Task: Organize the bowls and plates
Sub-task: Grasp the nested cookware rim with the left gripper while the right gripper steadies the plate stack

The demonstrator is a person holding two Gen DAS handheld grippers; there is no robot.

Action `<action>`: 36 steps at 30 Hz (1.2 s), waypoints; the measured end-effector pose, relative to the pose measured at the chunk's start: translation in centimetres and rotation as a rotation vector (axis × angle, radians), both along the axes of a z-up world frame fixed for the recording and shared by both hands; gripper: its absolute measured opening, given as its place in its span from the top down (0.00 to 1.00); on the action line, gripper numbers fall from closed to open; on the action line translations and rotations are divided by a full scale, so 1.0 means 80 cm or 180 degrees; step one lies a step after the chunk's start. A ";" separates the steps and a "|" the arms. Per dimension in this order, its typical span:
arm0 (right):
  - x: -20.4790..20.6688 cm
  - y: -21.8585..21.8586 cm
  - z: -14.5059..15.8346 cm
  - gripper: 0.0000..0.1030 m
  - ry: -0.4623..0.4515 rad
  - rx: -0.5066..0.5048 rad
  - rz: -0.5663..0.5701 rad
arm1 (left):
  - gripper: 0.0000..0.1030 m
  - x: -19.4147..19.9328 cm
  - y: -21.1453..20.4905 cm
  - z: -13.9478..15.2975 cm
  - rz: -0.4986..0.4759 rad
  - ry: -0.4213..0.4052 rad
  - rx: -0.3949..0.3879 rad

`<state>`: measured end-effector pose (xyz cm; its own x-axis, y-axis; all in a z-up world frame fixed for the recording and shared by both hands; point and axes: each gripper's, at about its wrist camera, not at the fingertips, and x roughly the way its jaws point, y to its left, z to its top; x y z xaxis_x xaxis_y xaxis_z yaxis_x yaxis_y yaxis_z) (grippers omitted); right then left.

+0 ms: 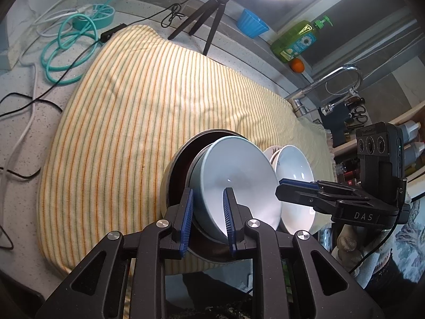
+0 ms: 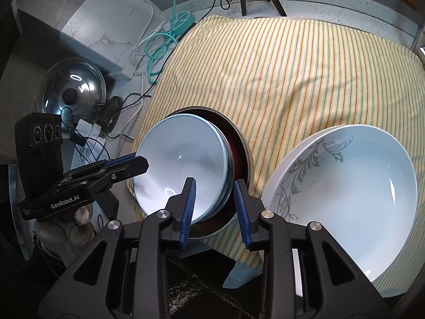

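A pale blue bowl (image 1: 239, 178) (image 2: 183, 164) sits inside a dark metal-rimmed bowl (image 1: 178, 164) (image 2: 241, 148) at the near edge of a striped towel (image 1: 148, 101). My left gripper (image 1: 208, 220) straddles the blue bowl's near rim, one pad inside and one outside; it also shows in the right wrist view (image 2: 138, 160). My right gripper (image 2: 215, 210) is open, its fingers on either side of both bowls' near rims; in the left wrist view (image 1: 287, 186) it sits over the bowls. To the right, a white bowl (image 2: 353, 194) (image 1: 292, 170) rests in a white plate with grey vine pattern (image 2: 300, 164).
The towel (image 2: 292, 79) covers a speckled counter (image 1: 32, 138). Teal cable coil (image 1: 69, 50), tripod (image 1: 207, 13), blue cup (image 1: 251, 22), green soap bottle (image 1: 297, 40), orange (image 1: 297, 65) and faucet (image 1: 337, 79) stand at the back. A pot lid (image 2: 71, 90) lies left.
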<state>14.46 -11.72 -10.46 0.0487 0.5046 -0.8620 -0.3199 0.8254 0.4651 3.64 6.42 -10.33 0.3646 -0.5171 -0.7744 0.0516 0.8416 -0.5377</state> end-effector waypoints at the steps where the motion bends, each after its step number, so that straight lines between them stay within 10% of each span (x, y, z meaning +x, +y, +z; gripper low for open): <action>1: -0.001 -0.001 0.002 0.70 -0.0017 -0.0001 -0.0005 | 0.81 -0.001 0.001 0.001 0.0003 -0.0008 -0.0001; 10: -0.001 -0.031 0.009 0.52 -0.0050 0.0116 -0.0196 | 0.81 -0.009 0.015 0.013 0.0148 -0.0120 0.0009; 36: 0.034 -0.040 -0.032 0.59 0.0157 -0.0055 0.0100 | 0.81 -0.047 0.037 -0.029 0.0831 0.0119 -0.0085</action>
<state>17.15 -14.88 -12.99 -0.0096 0.4902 -0.8716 -0.3228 0.8234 0.4667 -0.10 9.40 -12.65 0.4599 -0.4297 -0.7771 -0.1857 0.8092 -0.5574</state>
